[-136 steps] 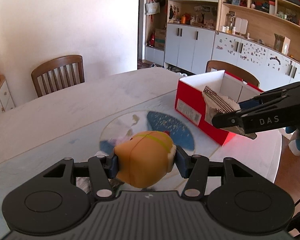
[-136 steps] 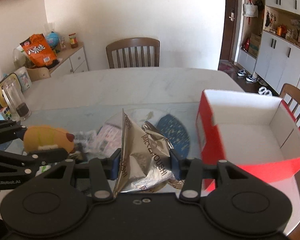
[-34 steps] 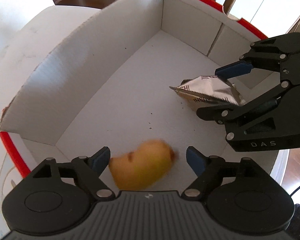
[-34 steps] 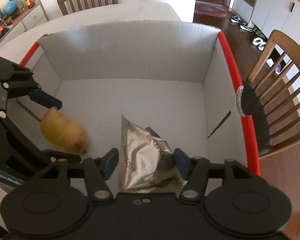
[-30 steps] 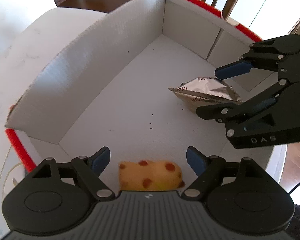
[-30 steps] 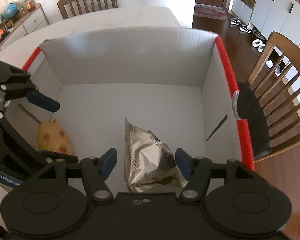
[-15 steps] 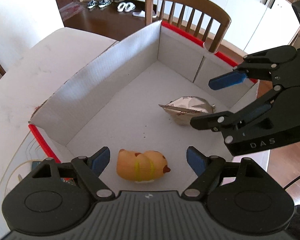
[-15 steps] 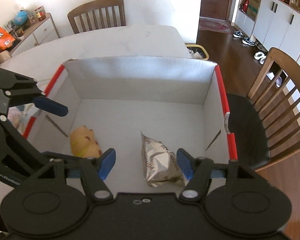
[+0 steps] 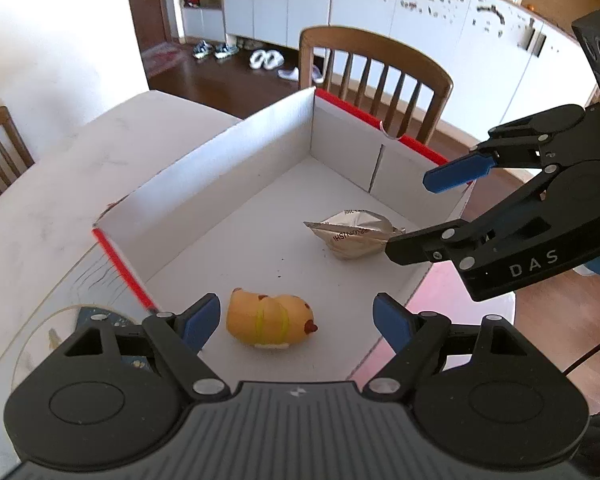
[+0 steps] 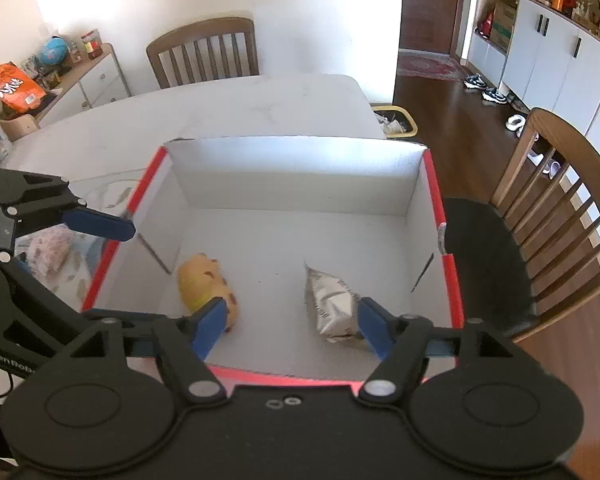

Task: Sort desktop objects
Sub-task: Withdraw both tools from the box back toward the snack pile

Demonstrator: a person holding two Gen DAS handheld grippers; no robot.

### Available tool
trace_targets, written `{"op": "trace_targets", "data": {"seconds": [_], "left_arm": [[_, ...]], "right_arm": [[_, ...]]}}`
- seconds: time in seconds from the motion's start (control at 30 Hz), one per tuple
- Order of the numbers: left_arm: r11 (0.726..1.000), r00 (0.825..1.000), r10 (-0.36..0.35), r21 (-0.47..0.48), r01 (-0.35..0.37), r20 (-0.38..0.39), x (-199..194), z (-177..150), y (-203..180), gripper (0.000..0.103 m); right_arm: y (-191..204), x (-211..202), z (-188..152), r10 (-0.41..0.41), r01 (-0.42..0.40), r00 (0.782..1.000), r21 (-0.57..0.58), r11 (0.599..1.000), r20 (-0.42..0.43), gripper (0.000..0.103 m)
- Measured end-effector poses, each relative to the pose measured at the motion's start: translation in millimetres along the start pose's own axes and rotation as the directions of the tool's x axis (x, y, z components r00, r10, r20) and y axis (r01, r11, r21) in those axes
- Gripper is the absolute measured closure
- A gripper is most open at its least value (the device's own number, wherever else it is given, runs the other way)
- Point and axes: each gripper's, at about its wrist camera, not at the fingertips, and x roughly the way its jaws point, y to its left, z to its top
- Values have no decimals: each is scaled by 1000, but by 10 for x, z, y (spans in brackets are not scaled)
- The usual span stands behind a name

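The yellow toy (image 9: 270, 322) and foil packet (image 9: 350, 234) lay inside the box (image 10: 446, 240); a packet (image 10: 50, 250) remained on the table (image 10: 228, 104). The left gripper (image 9: 296, 320) stood spread and empty, and the right gripper (image 10: 290, 326), having just been opening, held nothing.

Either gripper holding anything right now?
No. The toy and foil packet lie loose in the box; both sets of jaws stand open.

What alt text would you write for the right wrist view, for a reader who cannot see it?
An open red box with a white inside holds a yellow toy and a silver foil packet, lying apart on its floor. The right gripper hangs above with open, empty jaws that have just been opening; the left gripper, also open, is at the left.
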Motion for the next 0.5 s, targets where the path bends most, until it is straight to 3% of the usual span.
{"op": "trace_targets", "data": {"seconds": [0.5], "left_arm": [[998,986,38,-63,-28,160,-727,-568,193,20]], "right_arm": [[589,-370,-165,-11,7,995,42,999,102,26]]}}
